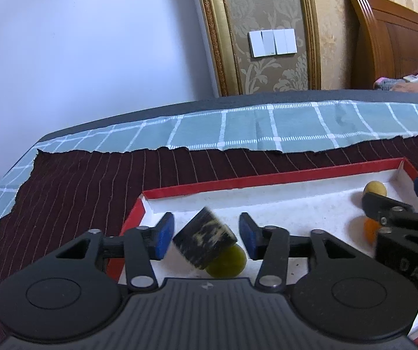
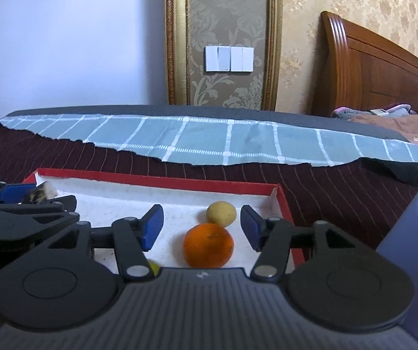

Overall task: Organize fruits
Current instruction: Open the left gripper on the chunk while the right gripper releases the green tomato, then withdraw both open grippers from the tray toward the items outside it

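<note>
Left wrist view: the left claw (image 1: 206,234) is spread wide at lower centre, its blue pads clear of a dark, cylindrical object (image 1: 204,237) that looks blurred and tilted between them, resting against or just above a yellow-green fruit (image 1: 226,261). Whether the dark piece is a fruit cannot be told. Both sit in a shallow red-rimmed tray (image 1: 238,183) with a white floor, on a dark striped cloth (image 1: 77,186) over the surface.

Right wrist view: the right claw (image 2: 201,227) is also released, at lower centre, with an orange (image 2: 208,245) lying between its open fingers and a small pale yellow fruit (image 2: 221,213) just beyond, touching or nearly so, near the tray's right wall.

Judged from this, fruits are being dropped into the tray. The next move likely calls for backing both claws away without nudging the round fruits, which would roll easily.
</note>
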Demonstrator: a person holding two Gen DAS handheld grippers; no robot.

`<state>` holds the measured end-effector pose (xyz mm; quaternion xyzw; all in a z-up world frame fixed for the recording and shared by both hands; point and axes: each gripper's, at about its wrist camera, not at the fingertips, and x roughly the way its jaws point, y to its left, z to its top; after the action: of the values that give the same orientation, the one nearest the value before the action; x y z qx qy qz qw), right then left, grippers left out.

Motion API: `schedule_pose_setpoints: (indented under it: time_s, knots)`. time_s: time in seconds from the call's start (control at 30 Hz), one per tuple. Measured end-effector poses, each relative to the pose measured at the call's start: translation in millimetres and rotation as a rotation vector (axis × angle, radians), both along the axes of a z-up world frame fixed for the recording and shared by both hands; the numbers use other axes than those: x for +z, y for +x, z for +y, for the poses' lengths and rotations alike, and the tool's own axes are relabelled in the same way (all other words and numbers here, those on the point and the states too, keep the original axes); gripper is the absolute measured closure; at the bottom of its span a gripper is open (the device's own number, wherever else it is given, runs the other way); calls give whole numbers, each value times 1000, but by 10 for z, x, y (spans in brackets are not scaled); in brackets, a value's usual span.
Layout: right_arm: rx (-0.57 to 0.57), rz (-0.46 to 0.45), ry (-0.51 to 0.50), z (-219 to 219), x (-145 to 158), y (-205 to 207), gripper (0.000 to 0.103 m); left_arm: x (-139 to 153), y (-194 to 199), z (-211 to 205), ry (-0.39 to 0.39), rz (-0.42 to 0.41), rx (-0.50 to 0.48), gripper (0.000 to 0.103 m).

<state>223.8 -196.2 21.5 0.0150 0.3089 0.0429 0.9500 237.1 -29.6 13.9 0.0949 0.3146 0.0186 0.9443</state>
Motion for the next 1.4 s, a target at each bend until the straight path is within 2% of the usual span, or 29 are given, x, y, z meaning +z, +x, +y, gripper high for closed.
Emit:
schedule_pose_setpoints:
  time_s: [0.03,0.2,0.27,0.3,0.43,0.53,0.6,0.67,0.73,1.0,1.07,1.4]
  knots:
    - [-3,-4,2,-17,20,-21,47,27,-30,13,-6,-8,0,48]
    - [-8,-51,21,-148,172,-265,45,201,-293,105,-17,-61,-10,47]
    - [-5,-77,26,-232,237,-451,35,260,-462,176,-37,-78,-18,35]
    - [-6,-87,26,-268,260,-533,34,277,-537,204,-44,-83,-21,32]
    - [14,-130,2,-405,316,-980,25,283,-921,291,-50,-111,-40,31]
    - [9,-137,-22,-441,286,-1218,18,251,-1197,337,-63,-126,-44,31]
    - [8,-136,-31,-436,231,-1365,18,233,-1359,370,-69,-142,-40,31]
    - [25,-134,-19,-409,150,-1500,18,201,-1503,420,-59,-169,-17,22]
    - [79,-119,12,-354,67,-1596,18,156,-1603,491,-52,-188,21,18]
    - [287,-111,-67,8,-109,-1640,18,-14,-1681,781,-81,-144,65,18]
    - [340,-95,-56,64,-128,-1587,13,-40,-1696,826,-78,-143,70,18]
    - [448,-8,-55,342,-218,-1341,12,-14,-1714,1002,-93,-159,102,18]
